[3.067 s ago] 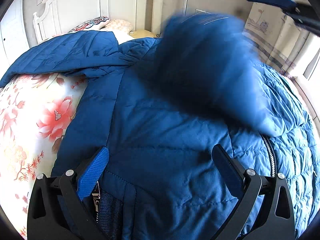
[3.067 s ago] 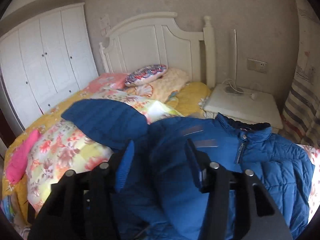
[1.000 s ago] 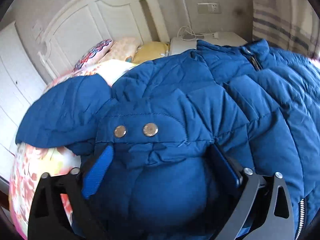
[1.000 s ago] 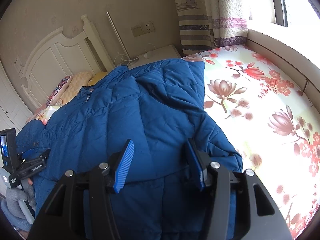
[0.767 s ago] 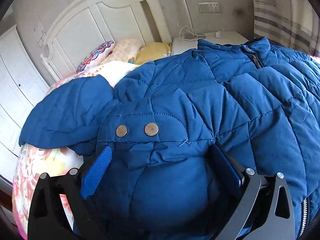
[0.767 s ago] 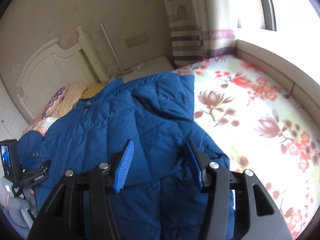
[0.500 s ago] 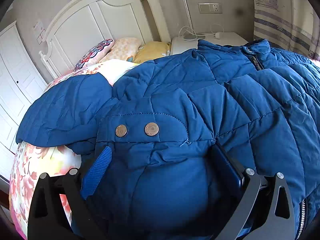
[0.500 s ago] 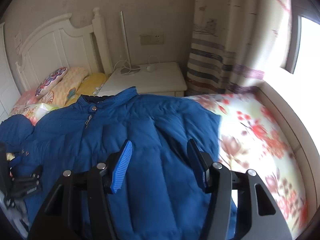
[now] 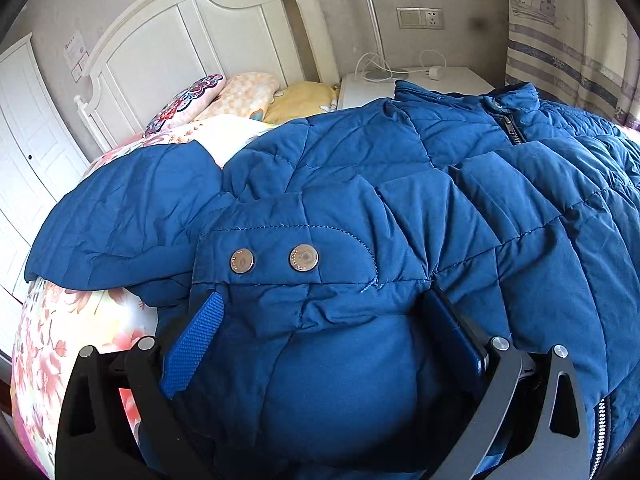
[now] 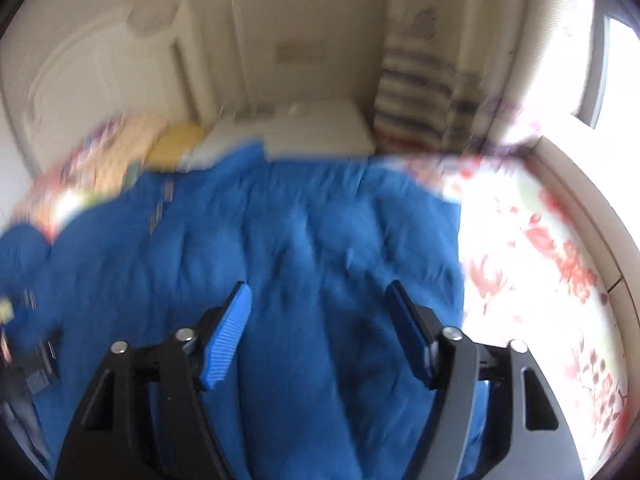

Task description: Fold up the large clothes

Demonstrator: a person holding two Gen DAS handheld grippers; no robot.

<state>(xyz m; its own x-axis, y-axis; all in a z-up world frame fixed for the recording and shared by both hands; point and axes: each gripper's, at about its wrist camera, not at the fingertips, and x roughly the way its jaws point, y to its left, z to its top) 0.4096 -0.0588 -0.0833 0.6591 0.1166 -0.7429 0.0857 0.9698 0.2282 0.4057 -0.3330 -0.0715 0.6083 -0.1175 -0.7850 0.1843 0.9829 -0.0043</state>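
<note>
A large blue quilted jacket (image 9: 420, 208) is spread across the bed (image 9: 72, 344), over a floral cover, with its collar and zip (image 9: 508, 128) turned toward the headboard (image 9: 192, 48). One sleeve has been laid across the front of the jacket, and its cuff (image 9: 304, 320), marked by two metal snaps (image 9: 304, 257), lies nearest the left wrist camera. A flat blue part of the jacket is seen spread out to the left over the floral cover.

The cuff is bunched between the fingers of the left tongs (image 9: 320, 336), which are set wide around the padded fabric; whether it is truly pinched cannot be told, since the fingers stand well apart with the cloth bulging between them.

The right tongs (image 10: 320, 340) are held open above the jacket's body, with nothing between the blue pads (image 10: 228, 340). That view is heavily blurred, so finer detail is lost.

Beyond the jacket, pillows (image 9: 240, 96) are piled against the headboard, and a white nightstand (image 9: 416, 84) with a cable on it stands beside the bed. A striped curtain (image 9: 568, 52) hangs at the right, and a bright window (image 10: 616, 76) is seen in the right wrist view.
</note>
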